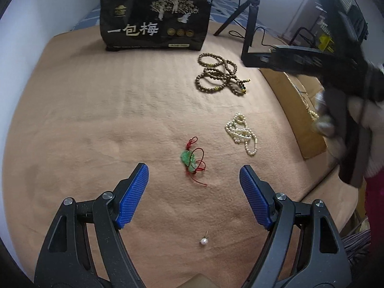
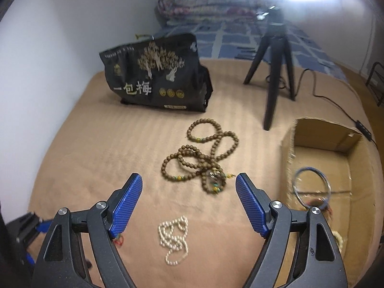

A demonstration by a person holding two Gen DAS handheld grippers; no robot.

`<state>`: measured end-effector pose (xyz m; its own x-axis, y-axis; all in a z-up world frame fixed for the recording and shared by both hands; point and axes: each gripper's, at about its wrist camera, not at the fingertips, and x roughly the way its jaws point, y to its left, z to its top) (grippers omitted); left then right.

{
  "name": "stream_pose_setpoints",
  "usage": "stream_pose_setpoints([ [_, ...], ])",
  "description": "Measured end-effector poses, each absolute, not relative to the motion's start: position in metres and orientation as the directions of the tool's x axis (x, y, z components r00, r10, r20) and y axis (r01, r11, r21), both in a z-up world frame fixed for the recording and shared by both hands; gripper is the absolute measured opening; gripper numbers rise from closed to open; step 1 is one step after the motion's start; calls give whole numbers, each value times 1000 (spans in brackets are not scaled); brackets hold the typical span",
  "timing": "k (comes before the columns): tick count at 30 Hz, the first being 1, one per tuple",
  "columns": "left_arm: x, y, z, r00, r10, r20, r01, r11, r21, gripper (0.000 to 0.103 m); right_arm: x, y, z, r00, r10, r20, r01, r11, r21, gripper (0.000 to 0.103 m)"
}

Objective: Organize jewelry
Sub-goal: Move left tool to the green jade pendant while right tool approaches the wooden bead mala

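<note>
Tan blanket, left wrist view: the bed [image 1: 100, 110] carries all loose jewelry.
Left claw [image 1: 194, 171]: jaws spread wide, empty, nothing between the pads.
Green pendant [image 1: 189, 162]: on a red cord, directly ahead of the fingertips, centred in the gap; long axis runs roughly along the claw's pointing line.
Single pearl [image 1: 203, 241]: below the gap, closer to the camera than the pads.
Nearer hand: left, for the pendant, by judgement.
Right wrist view, right claw [image 2: 189, 180]: jaws wide, empty.
Pearl strand [image 2: 174, 238]: heaped between the two fingers, below the tips.
Wooden beads [image 2: 204, 158]: ahead, slightly right of centre.
Cardboard box [image 2: 288, 158]: right of the claw, a bangle [image 2: 312, 187] inside.
</note>
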<state>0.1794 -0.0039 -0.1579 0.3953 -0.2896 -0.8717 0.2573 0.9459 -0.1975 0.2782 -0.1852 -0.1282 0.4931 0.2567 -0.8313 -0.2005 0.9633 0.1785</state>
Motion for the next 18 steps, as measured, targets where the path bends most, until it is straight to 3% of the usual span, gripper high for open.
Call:
stream_pose_setpoints([
  [5,183,-6,-170,366,-301,-881,254,943,-216,74,308,-176,-148,429,261,-865,-184,962,199,80],
  [14,195,-9,-182,353,-312,-882,265,937,-226,73,341,-176,-178,360,262,-896,-109,965,238,80],
  [18,203,-9,-192,323,-315,-892,256,937,-238,65,352,-172,-188,334,226,-915,-110,974,200,80],
])
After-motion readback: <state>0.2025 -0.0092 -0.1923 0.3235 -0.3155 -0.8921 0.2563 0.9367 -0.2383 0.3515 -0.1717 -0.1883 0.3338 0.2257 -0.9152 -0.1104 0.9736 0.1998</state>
